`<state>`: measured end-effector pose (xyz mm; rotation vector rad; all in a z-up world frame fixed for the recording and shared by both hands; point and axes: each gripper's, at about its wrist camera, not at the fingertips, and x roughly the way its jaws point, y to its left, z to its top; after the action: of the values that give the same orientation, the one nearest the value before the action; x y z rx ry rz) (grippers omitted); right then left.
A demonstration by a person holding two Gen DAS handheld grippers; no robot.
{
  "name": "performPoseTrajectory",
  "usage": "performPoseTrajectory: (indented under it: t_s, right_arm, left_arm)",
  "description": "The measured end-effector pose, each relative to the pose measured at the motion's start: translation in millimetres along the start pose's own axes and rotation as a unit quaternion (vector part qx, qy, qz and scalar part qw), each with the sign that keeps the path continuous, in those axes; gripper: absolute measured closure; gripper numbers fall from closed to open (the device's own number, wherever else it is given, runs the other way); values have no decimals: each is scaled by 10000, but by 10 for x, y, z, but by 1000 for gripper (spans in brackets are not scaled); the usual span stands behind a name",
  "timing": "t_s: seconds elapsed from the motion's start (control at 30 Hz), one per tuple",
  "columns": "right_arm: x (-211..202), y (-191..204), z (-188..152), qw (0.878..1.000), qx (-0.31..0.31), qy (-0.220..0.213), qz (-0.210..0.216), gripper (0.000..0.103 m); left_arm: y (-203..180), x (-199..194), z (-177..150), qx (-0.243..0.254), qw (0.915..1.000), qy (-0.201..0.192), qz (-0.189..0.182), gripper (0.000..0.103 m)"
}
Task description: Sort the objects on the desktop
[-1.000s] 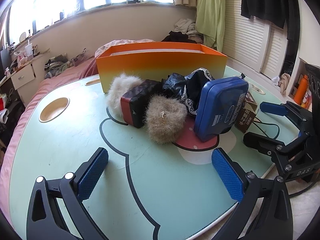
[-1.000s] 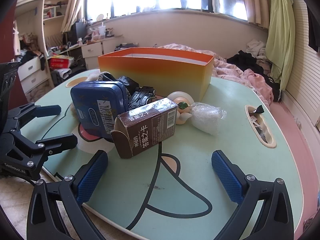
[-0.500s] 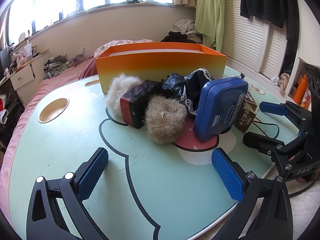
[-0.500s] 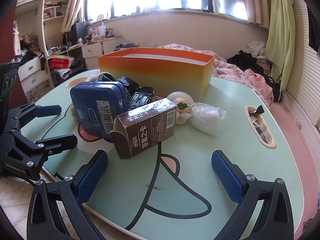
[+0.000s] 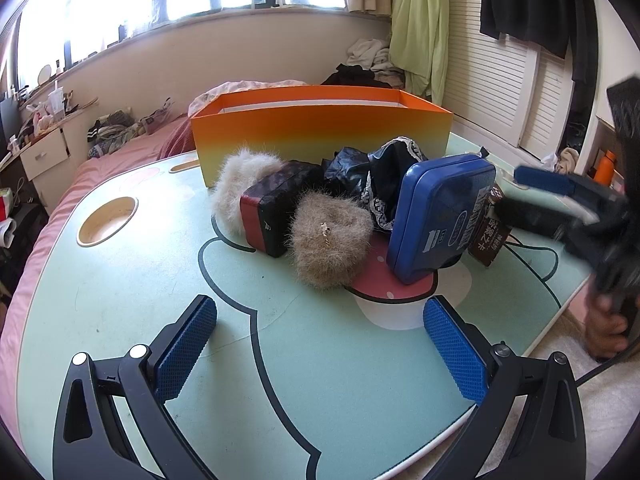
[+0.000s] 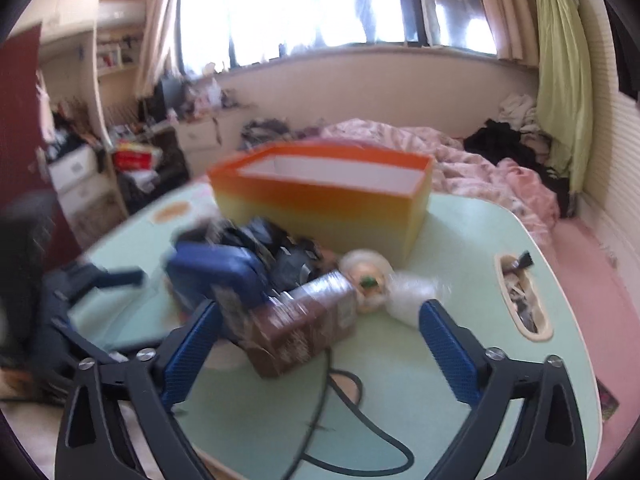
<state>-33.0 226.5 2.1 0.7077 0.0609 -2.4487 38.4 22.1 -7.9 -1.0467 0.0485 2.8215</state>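
From the left wrist view, the sorting looks barely begun: what shows of the inside of the orange box (image 5: 320,128) at the back of the green table (image 5: 120,288) is bare white wall, and all the clutter lies in front of it. There sit a pale fur pouch (image 5: 244,188), a red-and-black case (image 5: 280,208), a tan fur purse (image 5: 328,240), a black lace-trimmed cloth (image 5: 372,180), a blue tin (image 5: 440,216) on edge and a brown carton (image 5: 490,236) behind it. The left gripper (image 5: 320,344) hangs wide apart over bare tabletop, holding nothing. From the right wrist view, blurred, the right gripper (image 6: 320,344) has its jaws wide, though they have just been closing a little; the brown carton lies partly between them, unpressed. Beside it are a small round toy (image 6: 368,280) and a clear wrapped bundle (image 6: 412,292), so everything is left to do.
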Motion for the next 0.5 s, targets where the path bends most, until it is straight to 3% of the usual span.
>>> performPoseTrajectory:
  t_s: [0.13, 0.3, 0.5]
  right_arm:
    - [-59, 23, 501, 9999, 16, -120, -55, 7]
    - [713, 39, 1117, 9939, -247, 952, -506, 9]
    - [1045, -43, 1100, 9870, -497, 1194, -956, 11]
  left_arm:
    - [-7, 1, 0, 3, 10000, -5, 8, 0]
    - [-2, -3, 6, 9, 10000, -9, -7, 0]
    - [-3, -5, 8, 8, 10000, -24, -21, 0]
